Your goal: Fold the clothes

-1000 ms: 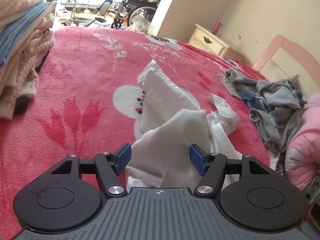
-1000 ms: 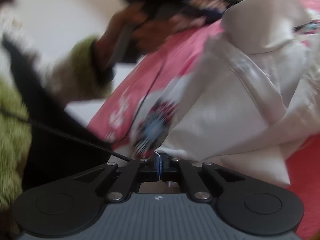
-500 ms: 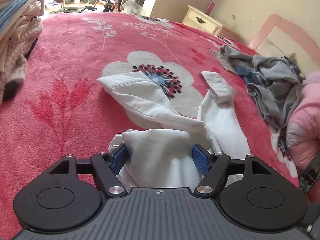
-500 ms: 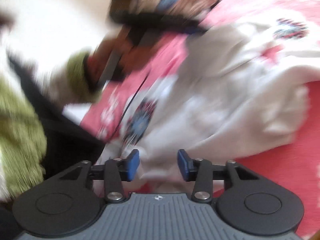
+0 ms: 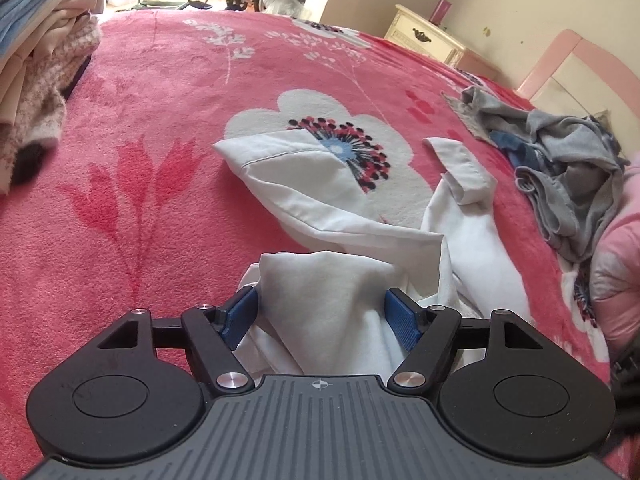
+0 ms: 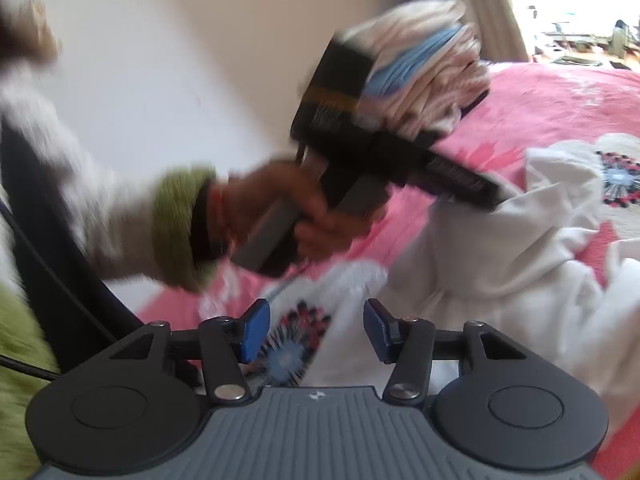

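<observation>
On the pink floral blanket [image 5: 168,128], far left, a stack of folded clothes [image 5: 36,40]; mid-bed lies the white shirt [image 5: 304,184], rumpled, one sleeve [image 5: 460,168] cuff curled up to the right, w/ a grey clothes heap [image 5: 568,168] beyond. Left gripper [image 5: 320,312]: jaws spread wide, a bunched fold of the shirt between them, not pinched. Right gripper [image 6: 316,328]: jaws apart, over blanket & shirt edge, holding nothing. Shirt looks thin, light, limp, prob. a bit slippery; best taken at seams, e.g. hem or shoulder, not mid-panel, or it'll sag & bunch.
</observation>
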### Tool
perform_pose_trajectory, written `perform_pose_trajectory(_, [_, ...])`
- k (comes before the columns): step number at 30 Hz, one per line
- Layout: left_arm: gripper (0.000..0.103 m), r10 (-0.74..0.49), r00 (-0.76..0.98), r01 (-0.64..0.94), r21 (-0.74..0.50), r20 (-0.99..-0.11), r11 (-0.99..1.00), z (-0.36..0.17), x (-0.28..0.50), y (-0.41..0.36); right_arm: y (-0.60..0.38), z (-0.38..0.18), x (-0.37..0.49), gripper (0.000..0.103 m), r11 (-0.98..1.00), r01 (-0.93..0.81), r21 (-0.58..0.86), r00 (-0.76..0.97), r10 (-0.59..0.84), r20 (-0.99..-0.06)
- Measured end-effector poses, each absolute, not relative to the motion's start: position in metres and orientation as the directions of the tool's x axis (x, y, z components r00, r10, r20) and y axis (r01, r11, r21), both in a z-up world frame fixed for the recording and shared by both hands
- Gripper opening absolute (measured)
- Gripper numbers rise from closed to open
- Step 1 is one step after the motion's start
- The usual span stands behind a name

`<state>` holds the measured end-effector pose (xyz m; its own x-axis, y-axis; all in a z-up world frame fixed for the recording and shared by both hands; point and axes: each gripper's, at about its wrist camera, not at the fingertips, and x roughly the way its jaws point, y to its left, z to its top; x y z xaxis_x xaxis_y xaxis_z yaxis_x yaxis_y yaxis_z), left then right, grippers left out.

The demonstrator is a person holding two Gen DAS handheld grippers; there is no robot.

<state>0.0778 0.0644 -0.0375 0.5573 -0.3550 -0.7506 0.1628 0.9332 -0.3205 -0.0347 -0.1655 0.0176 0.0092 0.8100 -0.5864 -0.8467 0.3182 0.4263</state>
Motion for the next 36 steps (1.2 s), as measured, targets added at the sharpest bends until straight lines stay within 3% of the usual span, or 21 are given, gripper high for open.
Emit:
perform_pose_trajectory(4, [0.071, -0.340, 0.555, 0.149, -0.312, -0.759, 0.939, -0.043, 0.082, 0.064, -0.147, -0.005, -0.050, 0.052, 0.323, -0.895, 0.308, 0.014, 0.711, -0.703])
perform_pose_trajectory(7, [0.071, -0.336, 0.555, 0.148, -0.307, -0.761, 0.940, -0.045, 0.084, 0.062, -0.143, -0.015, -0.064, 0.041, 0.290, -0.905, 0.310, -0.035, 0.677, -0.735])
perform_pose_trajectory(12, [0.073, -0.332, 0.553, 0.146, -0.303, -0.764, 0.942, -0.049, 0.086, 0.062, -0.144, -0.020, -0.080, 0.011, 0.253, -0.916, 0.311, -0.075, 0.654, -0.753])
perform_pose_trajectory(15, [0.074, -0.331, 0.552, 0.144, -0.304, -0.765, 0.942, -0.050, 0.087, 0.063, -0.150, -0.016, -0.077, 0.003, 0.241, -0.905, 0.351, -0.105, 0.673, -0.733])
perform_pose_trajectory(21, [0.075, -0.333, 0.551, 0.142, -0.307, -0.765, 0.941, -0.050, 0.087, 0.065, -0.175, 0.007, -0.062, 0.002, 0.230, -0.843, 0.486, -0.127, 0.792, -0.597])
perform_pose_trajectory(25, [0.075, -0.335, 0.549, 0.141, -0.310, -0.766, 0.940, -0.050, 0.088, 0.066, -0.213, 0.029, -0.036, 0.002, 0.275, -0.757, 0.592, -0.041, 0.885, -0.464])
perform_pose_trajectory(31, [0.075, -0.322, 0.556, 0.127, -0.304, -0.766, 0.944, -0.045, 0.091, 0.072, -0.290, 0.065, 0.008, 0.002, 0.383, -0.654, 0.652, 0.249, 0.923, -0.293])
perform_pose_trajectory(36, [0.075, -0.310, 0.565, 0.115, -0.299, -0.765, 0.947, -0.040, 0.091, 0.077, -0.349, 0.098, 0.032, 0.002, 0.582, -0.571, 0.578, 0.560, 0.792, -0.244])
